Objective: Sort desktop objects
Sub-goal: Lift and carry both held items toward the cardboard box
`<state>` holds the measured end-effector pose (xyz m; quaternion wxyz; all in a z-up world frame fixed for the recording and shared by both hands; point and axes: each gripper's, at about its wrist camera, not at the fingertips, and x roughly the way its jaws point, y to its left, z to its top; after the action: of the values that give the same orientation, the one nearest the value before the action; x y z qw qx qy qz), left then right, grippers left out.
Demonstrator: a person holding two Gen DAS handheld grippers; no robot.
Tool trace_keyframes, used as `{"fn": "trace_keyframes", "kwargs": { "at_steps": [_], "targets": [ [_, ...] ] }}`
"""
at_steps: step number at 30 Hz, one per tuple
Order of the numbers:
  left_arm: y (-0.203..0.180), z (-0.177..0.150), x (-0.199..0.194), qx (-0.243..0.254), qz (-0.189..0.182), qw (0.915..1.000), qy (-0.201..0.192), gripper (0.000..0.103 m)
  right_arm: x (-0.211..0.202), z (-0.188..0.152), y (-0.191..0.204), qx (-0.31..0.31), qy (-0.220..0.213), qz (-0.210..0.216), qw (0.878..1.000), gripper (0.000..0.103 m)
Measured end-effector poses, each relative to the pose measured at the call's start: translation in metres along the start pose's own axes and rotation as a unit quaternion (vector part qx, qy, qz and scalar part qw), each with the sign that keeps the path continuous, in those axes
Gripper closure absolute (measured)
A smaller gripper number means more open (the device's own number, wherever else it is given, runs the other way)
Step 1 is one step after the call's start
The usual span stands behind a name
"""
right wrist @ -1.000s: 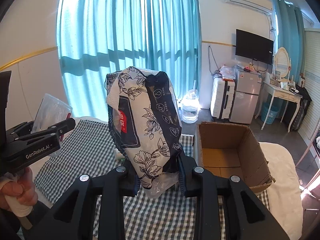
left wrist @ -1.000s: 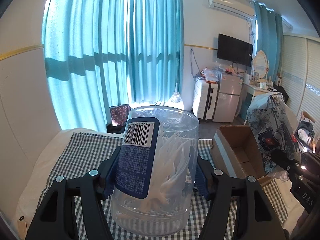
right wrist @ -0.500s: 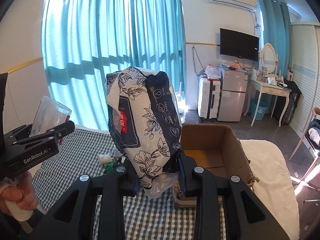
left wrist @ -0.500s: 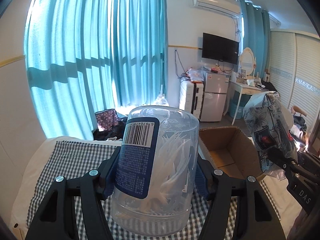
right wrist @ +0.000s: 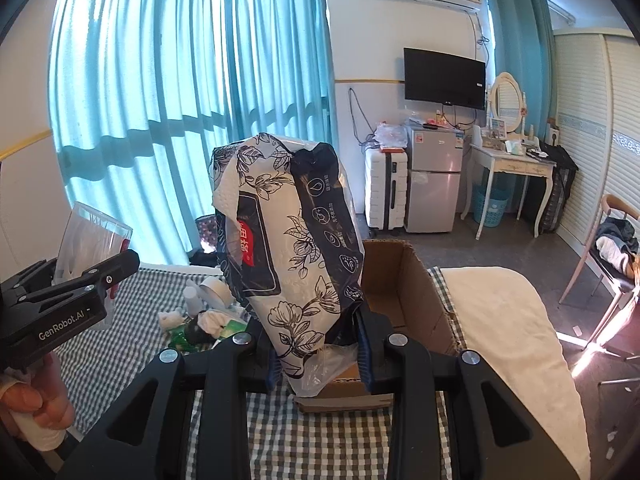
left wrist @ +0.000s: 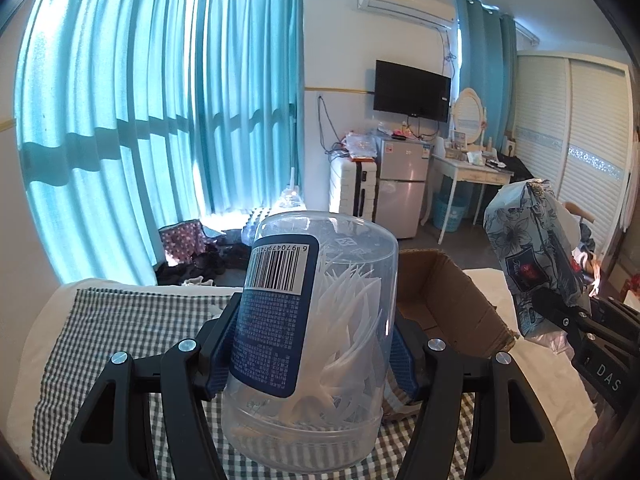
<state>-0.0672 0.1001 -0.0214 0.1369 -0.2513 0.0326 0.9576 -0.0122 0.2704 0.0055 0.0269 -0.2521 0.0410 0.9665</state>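
My left gripper [left wrist: 310,354] is shut on a clear plastic jar [left wrist: 320,320] of white floss picks with a blue barcode label, held above the checked cloth. My right gripper [right wrist: 320,356] is shut on a black-and-white flowered tissue pack [right wrist: 286,240], held upright in front of an open cardboard box [right wrist: 404,296]. The box also shows in the left wrist view [left wrist: 440,296], right of the jar. The tissue pack [left wrist: 532,256] and right gripper appear at the right edge there. The left gripper with the jar [right wrist: 90,236] shows at the left of the right wrist view.
A checked cloth [right wrist: 120,344] covers the bed-like surface. Several small items, among them a tape roll [right wrist: 214,288] and green packets [right wrist: 188,332], lie on it left of the box. A white blanket [right wrist: 508,320] lies to the right. A chair [right wrist: 612,256] stands beyond.
Both grippers have swung to the right with their loads. The cardboard box has come closer to the middle of both views. Small items on the cloth have come into the right wrist view.
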Motion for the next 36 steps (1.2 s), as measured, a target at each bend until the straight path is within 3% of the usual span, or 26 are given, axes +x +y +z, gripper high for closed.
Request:
{"fn": "trace_keyframes", "kwargs": {
  "at_steps": [14, 36],
  "targets": [
    [-0.041, 0.0, 0.038, 0.02, -0.027, 0.9993, 0.016, 0.037, 0.021, 0.001, -0.038, 0.017, 0.014, -0.018, 1.0, 0.074],
    [-0.099, -0.009, 0.127, 0.044, -0.071, 0.9934, 0.079, 0.037, 0.093, -0.018, -0.094, 0.039, 0.078, -0.037, 0.996, 0.074]
  ]
}}
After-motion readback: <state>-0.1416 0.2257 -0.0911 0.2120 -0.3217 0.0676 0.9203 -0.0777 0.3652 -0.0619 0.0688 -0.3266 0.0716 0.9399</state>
